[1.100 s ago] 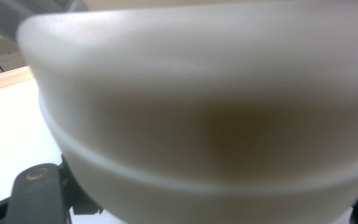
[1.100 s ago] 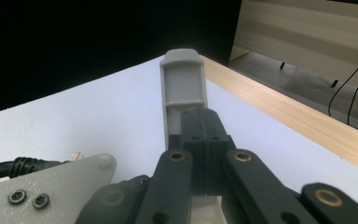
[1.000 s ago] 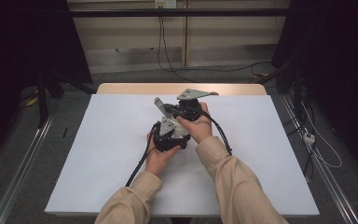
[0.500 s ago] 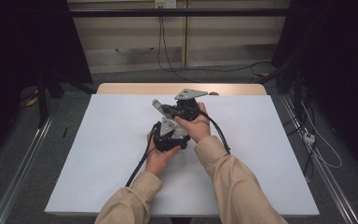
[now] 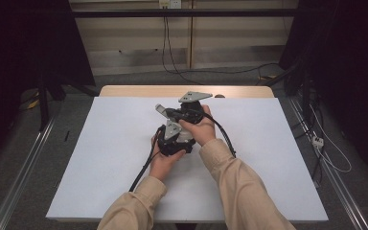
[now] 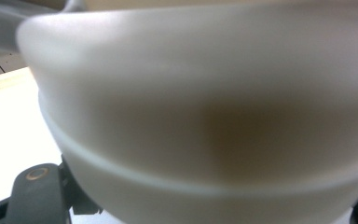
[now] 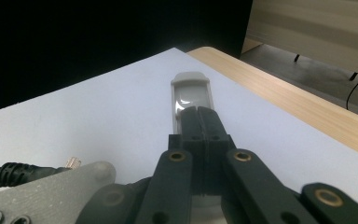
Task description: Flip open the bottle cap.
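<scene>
Both grippers are held together over the middle of the white table [image 5: 100, 158], hands almost touching. The right gripper [image 7: 198, 116] has its jaws pressed together on a flat grey strip [image 7: 191, 91]. The strip is see-through with a rounded end, and it sticks out past the fingertips. Its long axis runs straight on from the jaws, so strip and claw make one line. In the high view that line points from the right hand toward the left and slightly away from the person, with the strip's tip [image 5: 160, 109] clear of the table. The left gripper [image 5: 170, 139] sits just nearer the person, under and beside the right one. Its own view has a pale rounded tub [image 6: 205, 93] hard up against the camera, blurred, with a raised band around it. The pads are hidden behind the tub, so the grip is a judgement: jaws drawn in, most likely clamped on the tub's wall or rim. From above the tub is only a pale patch [image 5: 186, 136] between the two hands. The tub lies directly ahead of the left claw and close below the right hand. Whether strip and tub are joined cannot be told. Any next move probably turns on swinging the strip's line toward or away from the tub.
</scene>
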A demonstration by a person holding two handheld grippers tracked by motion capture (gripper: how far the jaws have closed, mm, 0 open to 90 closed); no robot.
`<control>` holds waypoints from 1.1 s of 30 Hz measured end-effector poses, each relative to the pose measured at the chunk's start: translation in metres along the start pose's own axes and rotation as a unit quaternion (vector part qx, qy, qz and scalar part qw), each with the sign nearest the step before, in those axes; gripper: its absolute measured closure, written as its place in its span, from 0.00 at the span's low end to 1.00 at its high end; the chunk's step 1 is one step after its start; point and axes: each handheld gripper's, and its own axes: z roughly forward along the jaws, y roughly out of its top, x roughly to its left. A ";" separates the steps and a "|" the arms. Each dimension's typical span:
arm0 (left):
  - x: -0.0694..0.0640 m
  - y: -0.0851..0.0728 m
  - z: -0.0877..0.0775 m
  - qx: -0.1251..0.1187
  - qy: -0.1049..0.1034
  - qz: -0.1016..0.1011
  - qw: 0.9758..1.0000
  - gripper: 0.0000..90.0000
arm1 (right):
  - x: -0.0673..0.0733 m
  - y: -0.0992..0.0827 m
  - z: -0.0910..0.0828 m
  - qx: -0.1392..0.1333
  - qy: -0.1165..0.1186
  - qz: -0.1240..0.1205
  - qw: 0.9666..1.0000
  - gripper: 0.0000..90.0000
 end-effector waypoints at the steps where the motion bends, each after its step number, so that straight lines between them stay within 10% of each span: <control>1: 0.000 0.000 0.000 0.000 0.000 -0.001 1.000 0.21 | 0.000 0.000 0.000 0.000 -0.001 0.001 1.000 1.00; 24: 0.000 0.000 0.000 -0.004 -0.005 -0.005 1.000 0.20 | -0.001 -0.001 -0.003 0.012 -0.009 -0.012 1.000 1.00; 33: 0.006 -0.002 -0.009 0.022 -0.006 -0.008 1.000 0.12 | 0.000 0.002 -0.012 0.002 -0.035 -0.032 0.999 0.86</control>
